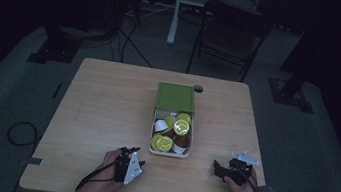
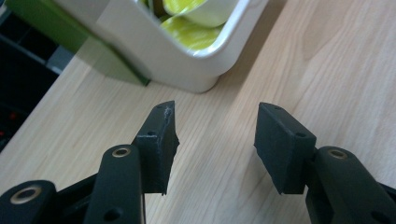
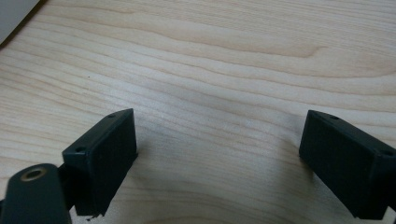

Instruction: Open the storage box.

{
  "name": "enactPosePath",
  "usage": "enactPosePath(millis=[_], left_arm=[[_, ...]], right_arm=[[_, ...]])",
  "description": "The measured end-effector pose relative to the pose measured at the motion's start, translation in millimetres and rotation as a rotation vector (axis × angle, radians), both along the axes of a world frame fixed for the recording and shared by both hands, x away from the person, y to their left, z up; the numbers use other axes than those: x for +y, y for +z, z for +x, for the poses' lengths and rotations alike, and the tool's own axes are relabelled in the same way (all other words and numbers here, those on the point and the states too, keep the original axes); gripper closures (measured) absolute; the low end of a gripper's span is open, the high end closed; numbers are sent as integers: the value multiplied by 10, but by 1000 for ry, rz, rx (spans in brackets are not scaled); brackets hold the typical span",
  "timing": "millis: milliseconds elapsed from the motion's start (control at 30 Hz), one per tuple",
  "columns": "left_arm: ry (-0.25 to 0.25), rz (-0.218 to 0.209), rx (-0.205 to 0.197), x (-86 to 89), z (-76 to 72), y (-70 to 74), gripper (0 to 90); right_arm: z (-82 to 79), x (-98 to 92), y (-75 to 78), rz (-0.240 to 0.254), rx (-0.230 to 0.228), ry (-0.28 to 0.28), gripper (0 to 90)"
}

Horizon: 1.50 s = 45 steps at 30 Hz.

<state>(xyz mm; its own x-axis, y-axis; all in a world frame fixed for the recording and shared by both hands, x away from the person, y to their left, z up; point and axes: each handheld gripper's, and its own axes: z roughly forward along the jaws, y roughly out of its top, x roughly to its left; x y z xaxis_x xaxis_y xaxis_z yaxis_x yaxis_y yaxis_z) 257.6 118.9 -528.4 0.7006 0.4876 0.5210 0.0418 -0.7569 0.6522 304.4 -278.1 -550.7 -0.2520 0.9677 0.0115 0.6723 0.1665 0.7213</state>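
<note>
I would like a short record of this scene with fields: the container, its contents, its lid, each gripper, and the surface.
container: white box, open, near the middle of the table
contents: round capsules with yellow-green tops, plus some brown and white ones
lid: green lid, flat on the table at the far end of the box
left gripper: jaws open, nothing between them, pointing at a corner of the box
right gripper: jaws open, over bare wood
surface: light wooden table

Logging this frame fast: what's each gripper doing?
Left gripper: open, empty, near the white box.
Right gripper: open, empty, over the table.
</note>
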Motion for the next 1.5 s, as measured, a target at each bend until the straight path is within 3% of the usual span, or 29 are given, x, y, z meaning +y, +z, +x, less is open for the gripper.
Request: enactPosePath(millis=[333, 733, 1200, 1367, 1500], left_arm=[[98, -109, 52, 243, 92, 16, 494], [200, -213, 73, 553, 180, 54, 494], [286, -299, 79, 837, 239, 69, 405], [350, -398, 92, 957, 250, 96, 368], [381, -427, 93, 1021, 259, 106, 290]], right_arm=[[0, 0, 0, 0, 0, 0, 108], [0, 0, 0, 0, 0, 0, 107], [0, 0, 0, 0, 0, 0, 107], [0, 0, 0, 0, 0, 0, 107], [0, 0, 0, 0, 0, 0, 108]])
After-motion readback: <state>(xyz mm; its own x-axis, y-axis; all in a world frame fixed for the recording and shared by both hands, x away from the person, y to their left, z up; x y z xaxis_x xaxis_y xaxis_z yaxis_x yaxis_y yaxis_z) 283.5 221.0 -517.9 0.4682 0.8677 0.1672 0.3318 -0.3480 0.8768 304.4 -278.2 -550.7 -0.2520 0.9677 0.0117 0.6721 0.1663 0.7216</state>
